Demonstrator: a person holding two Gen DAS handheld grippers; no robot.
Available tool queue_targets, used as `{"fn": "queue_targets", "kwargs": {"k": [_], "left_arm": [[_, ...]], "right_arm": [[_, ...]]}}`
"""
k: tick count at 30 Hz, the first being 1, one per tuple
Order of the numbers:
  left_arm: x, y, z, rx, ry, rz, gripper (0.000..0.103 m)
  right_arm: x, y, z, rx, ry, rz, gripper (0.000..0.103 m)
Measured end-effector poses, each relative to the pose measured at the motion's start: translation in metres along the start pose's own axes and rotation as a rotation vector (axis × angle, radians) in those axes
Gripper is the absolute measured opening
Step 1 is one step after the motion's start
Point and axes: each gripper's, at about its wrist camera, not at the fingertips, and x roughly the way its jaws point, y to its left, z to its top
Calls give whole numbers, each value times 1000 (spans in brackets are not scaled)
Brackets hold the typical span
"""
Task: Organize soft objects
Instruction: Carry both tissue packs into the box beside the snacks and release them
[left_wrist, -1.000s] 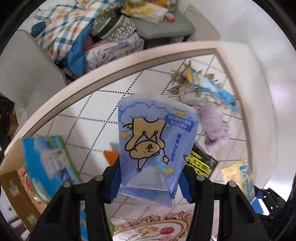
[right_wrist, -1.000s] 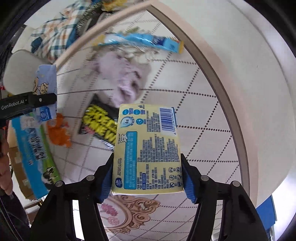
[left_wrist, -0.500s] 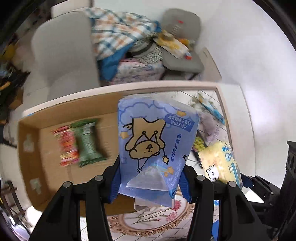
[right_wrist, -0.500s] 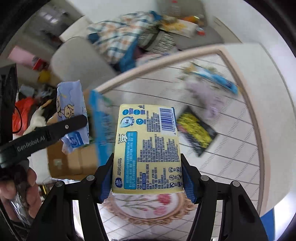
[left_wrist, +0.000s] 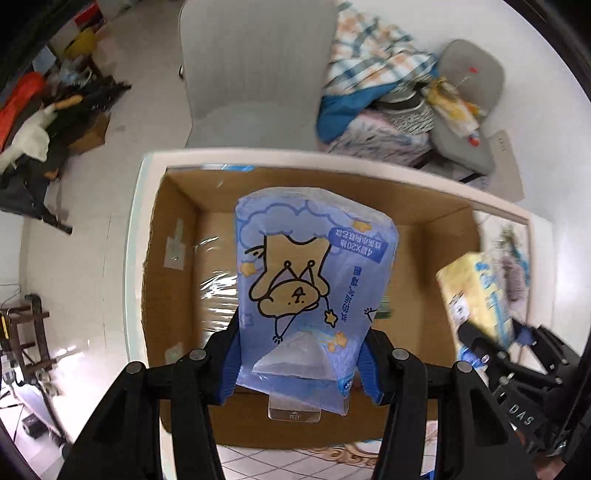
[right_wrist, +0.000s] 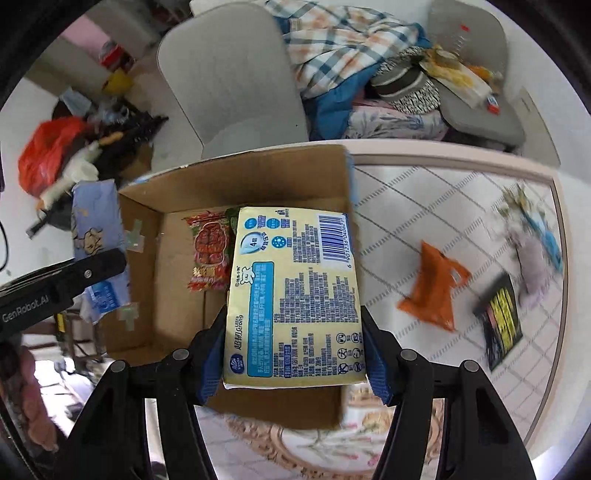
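Gripping a blue tissue pack (left_wrist: 314, 280), the left tongs (left_wrist: 301, 363) hold it above the open cardboard box (left_wrist: 173, 236). Right tongs (right_wrist: 291, 363) are clamped on a yellow tissue pack (right_wrist: 295, 295), also over the box. Snack packets (right_wrist: 208, 251) lie inside. Farther along the counter (right_wrist: 399, 206) rest an orange bag (right_wrist: 432, 288), a black-and-yellow packet (right_wrist: 502, 317) and a lilac cloth (right_wrist: 532, 258).

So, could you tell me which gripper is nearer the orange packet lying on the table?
Right. The right gripper hangs over the box edge beside the orange packet; the left gripper is farther across the box.
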Motion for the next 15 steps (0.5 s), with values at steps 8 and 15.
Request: {"fn": "queue_targets", "kwargs": {"k": [8,15], "left_arm": [[72,24,24,-8,126,60,50],[101,18,41,4,173,60,52]], "right_arm": [[61,27,29,-70,-16,-147,66],[97,31,35,-94,-45,-217,66]]}}
